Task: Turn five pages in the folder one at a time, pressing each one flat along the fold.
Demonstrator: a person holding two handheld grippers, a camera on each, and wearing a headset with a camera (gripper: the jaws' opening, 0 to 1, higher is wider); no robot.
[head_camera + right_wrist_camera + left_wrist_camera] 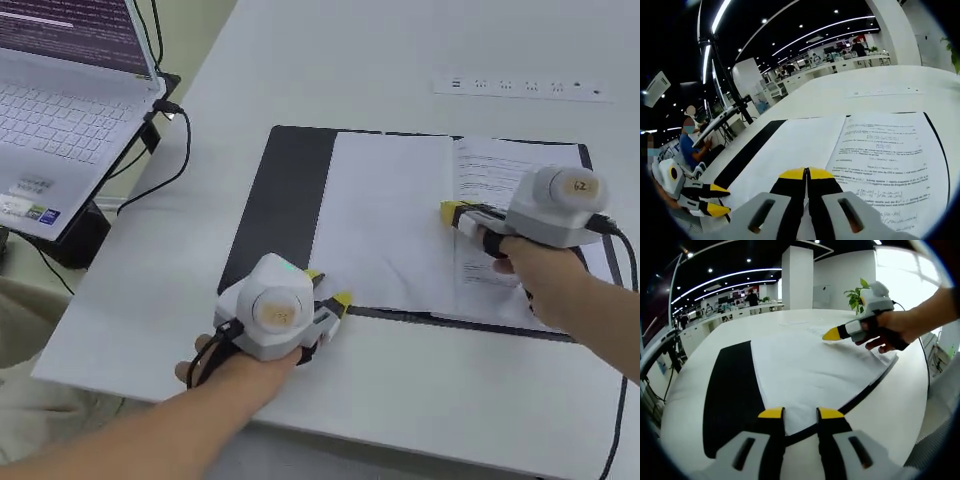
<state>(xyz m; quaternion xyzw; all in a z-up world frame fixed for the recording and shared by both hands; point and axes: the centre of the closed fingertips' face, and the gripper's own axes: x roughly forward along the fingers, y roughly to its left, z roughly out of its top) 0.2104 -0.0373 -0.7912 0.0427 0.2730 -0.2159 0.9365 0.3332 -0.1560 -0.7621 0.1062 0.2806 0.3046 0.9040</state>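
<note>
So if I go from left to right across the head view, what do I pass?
laptop → black cable → black folder cover → blank page → right gripper, jaws shut, resting over the printed side.

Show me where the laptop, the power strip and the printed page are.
laptop [60,110], head view, on its keyboard.
power strip [520,87], head view, on the middle of its white body.
printed page [890,145], right gripper view, on the text near its middle.
</note>
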